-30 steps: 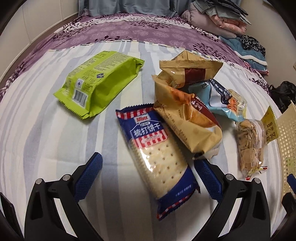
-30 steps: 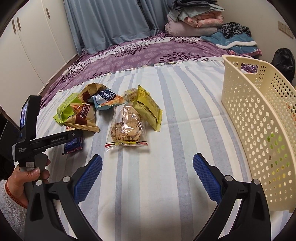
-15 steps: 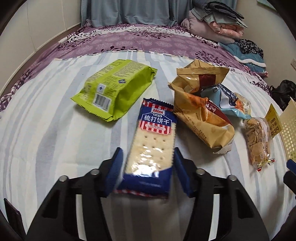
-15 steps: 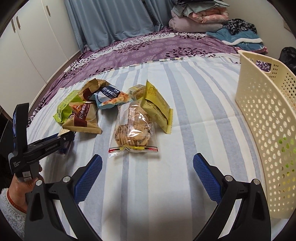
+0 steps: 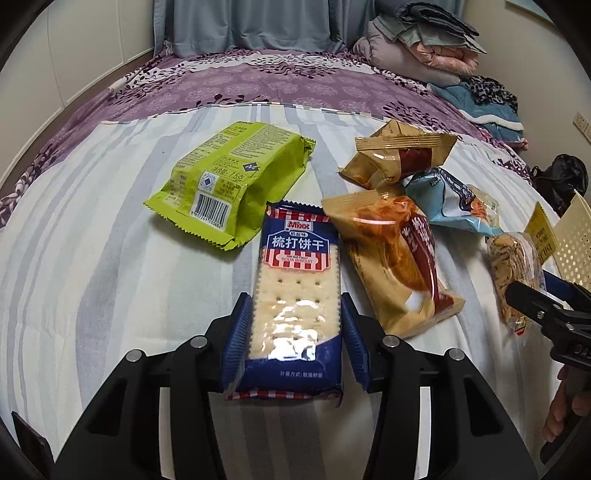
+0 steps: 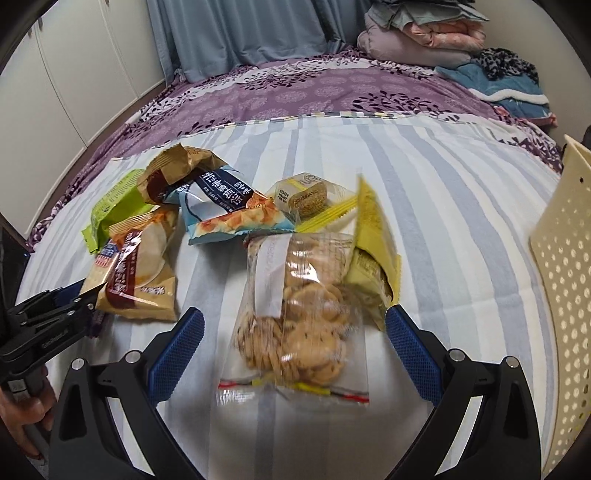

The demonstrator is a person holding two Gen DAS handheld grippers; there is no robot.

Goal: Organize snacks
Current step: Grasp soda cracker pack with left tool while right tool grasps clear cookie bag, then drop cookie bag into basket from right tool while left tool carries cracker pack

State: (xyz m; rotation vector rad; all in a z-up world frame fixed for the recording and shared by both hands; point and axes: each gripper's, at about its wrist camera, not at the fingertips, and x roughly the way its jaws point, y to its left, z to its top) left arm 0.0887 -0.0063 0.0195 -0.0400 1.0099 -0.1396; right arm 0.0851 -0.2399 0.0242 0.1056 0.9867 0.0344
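While the snacks lie scattered: a person works two hand-held grippers over a bed.
Room: pale cupboards, blue-grey curtain point(image 5: 255, 26), folded bedding piled at the far corner.
Surface: soft striped bedspread point(image 5: 74, 295) over a purple floral sheet; it probably gives under any push.
Basket: cream perforated basket point(image 6: 561, 295) stands at the right edge, apart from the pile.
Cookie bag: clear cookie bag point(image 6: 295, 310) lies between the wide-open pads of the right gripper point(image 6: 293, 350), untouched; likely light, crinkly, crumbly, best pinched across its middle.
Soda biscuit packet: blue soda biscuit packet point(image 5: 295, 291) lies on the bedspread beside a green packet point(image 5: 229, 184) and a tan pastry bag point(image 5: 395, 266).
Grip: left gripper point(image 5: 293, 343) is closing, pads against the packet's long sides near its lower end; stiff, brittle, glossy film may slip.
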